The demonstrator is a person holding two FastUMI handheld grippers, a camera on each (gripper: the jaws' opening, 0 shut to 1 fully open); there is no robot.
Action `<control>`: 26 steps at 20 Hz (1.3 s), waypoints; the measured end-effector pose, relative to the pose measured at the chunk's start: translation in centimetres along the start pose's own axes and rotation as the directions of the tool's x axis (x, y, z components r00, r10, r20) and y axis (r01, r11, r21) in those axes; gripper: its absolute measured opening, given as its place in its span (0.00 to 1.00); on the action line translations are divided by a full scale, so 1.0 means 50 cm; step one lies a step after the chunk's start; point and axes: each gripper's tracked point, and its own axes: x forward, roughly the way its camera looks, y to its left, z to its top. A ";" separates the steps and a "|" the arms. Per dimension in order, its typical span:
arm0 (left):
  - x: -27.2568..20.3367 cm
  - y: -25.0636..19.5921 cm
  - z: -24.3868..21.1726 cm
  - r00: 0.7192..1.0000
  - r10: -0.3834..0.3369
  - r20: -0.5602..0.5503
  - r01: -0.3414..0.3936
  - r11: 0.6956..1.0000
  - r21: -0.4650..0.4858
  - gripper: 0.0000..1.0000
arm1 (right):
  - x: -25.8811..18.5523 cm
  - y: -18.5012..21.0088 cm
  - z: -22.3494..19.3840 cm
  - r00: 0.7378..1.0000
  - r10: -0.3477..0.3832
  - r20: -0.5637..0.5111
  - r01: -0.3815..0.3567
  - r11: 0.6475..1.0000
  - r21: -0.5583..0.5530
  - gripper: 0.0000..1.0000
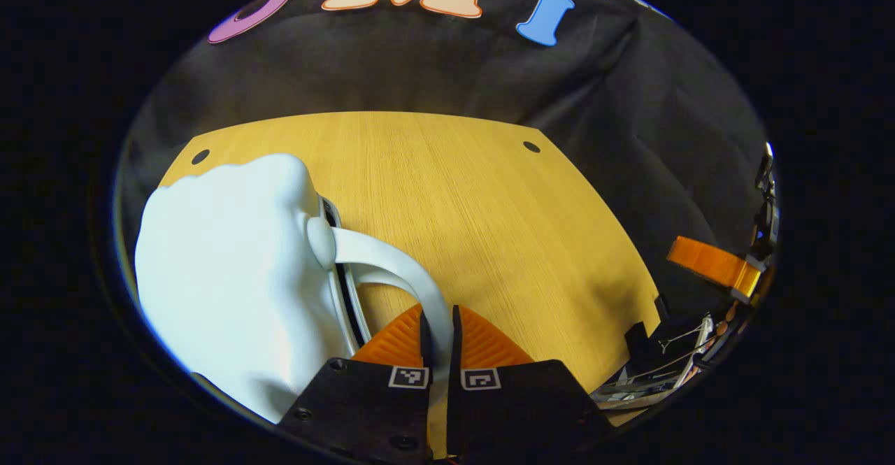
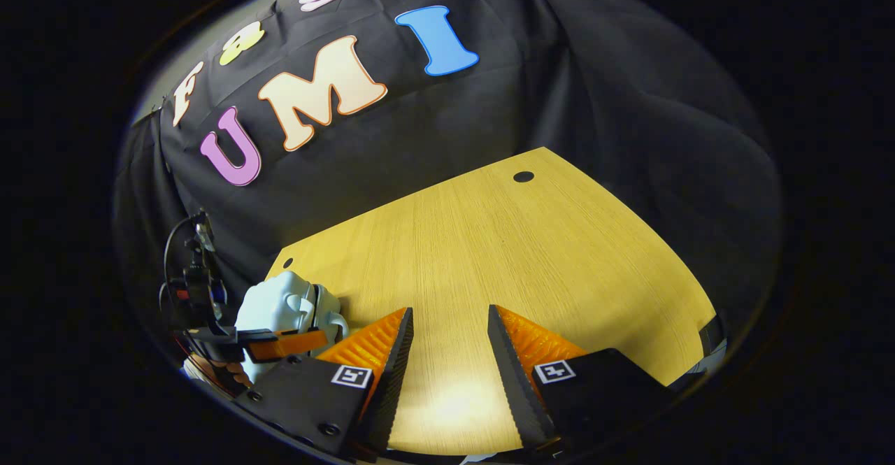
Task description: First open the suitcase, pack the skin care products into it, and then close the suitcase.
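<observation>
One pale blue hard-shell suitcase (image 1: pixel 231 276) stands on the yellow wooden table (image 1: pixel 489 227), and its white arched handle (image 1: pixel 391 262) is the landmark: the left gripper (image 1: pixel 439 335) has its jaws pressed onto the near end of that handle, whose arc runs away from the jaws toward the case's seam. From the handle, the right gripper (image 2: pixel 449 342) is well apart over bare table, jaws spread and holding nothing, so the left hand is nearer. I count one suitcase, two grippers, and can spot no skin care products
</observation>
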 end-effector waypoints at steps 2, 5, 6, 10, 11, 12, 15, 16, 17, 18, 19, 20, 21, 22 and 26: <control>0.001 0.009 0.009 0.997 0.076 0.034 -0.076 0.997 0.016 0.06 | -0.001 0.000 0.006 1.000 0.001 0.005 -0.001 1.000 0.003 0.69; 0.006 -0.037 0.022 0.992 0.053 0.118 -0.058 0.997 0.042 0.29 | 0.003 0.015 0.009 1.000 0.019 0.009 -0.019 1.000 -0.002 0.70; -0.002 -0.054 0.030 0.987 0.046 0.154 -0.057 0.996 0.062 0.48 | 0.006 0.023 0.011 1.000 0.029 0.010 -0.029 1.000 -0.006 0.70; -0.036 -0.069 0.067 0.961 0.082 0.263 -0.097 0.994 0.044 0.99 | 0.009 0.063 0.022 0.997 0.072 0.021 -0.071 0.997 -0.030 0.70; -0.055 -0.073 0.078 0.952 0.076 0.296 -0.086 0.996 0.022 0.98 | 0.007 0.071 0.025 0.996 0.084 0.026 -0.083 0.996 -0.038 0.69; -0.075 -0.079 0.105 0.939 0.059 0.339 -0.066 0.998 0.008 0.97 | 0.008 0.080 0.031 0.995 0.092 0.032 -0.091 0.995 -0.047 0.69; -0.161 -0.088 0.208 0.865 0.063 0.497 -0.070 0.998 -0.004 0.96 | 0.001 0.098 0.053 0.992 0.109 0.062 -0.105 0.993 -0.063 0.70; -0.206 -0.086 0.249 0.819 0.079 0.568 -0.090 0.996 -0.008 0.96 | -0.004 0.106 0.065 0.990 0.115 0.082 -0.110 0.992 -0.064 0.70; -0.251 -0.084 0.288 0.769 0.091 0.633 -0.113 0.994 -0.007 0.96 | -0.014 0.114 0.080 0.986 0.125 0.107 -0.119 0.991 -0.062 0.69; -0.292 -0.082 0.324 0.723 0.103 0.684 -0.138 0.990 -0.004 0.95 | -0.024 0.130 0.101 0.981 0.143 0.130 -0.136 0.989 -0.057 0.69; -0.336 -0.084 0.341 0.685 0.105 0.721 -0.160 0.987 0.009 0.95 | -0.044 0.148 0.124 0.974 0.163 0.160 -0.157 0.986 -0.049 0.69; -0.370 -0.090 0.360 0.657 0.103 0.747 -0.185 0.982 0.027 0.95 | -0.060 0.167 0.152 0.964 0.180 0.197 -0.174 0.984 -0.048 0.69; -0.411 -0.097 0.369 0.625 0.107 0.773 -0.213 0.976 0.037 0.95 | -0.080 0.183 0.183 0.951 0.194 0.240 -0.185 0.981 -0.060 0.69; -0.439 -0.098 0.382 0.599 0.113 0.792 -0.238 0.970 0.041 0.95 | -0.101 0.199 0.216 0.935 0.206 0.288 -0.189 0.978 -0.084 0.69; -0.528 -0.120 0.421 0.489 0.106 0.866 -0.286 0.957 0.044 0.95 | -0.202 0.253 0.321 0.840 0.244 0.485 -0.148 0.962 -0.227 0.69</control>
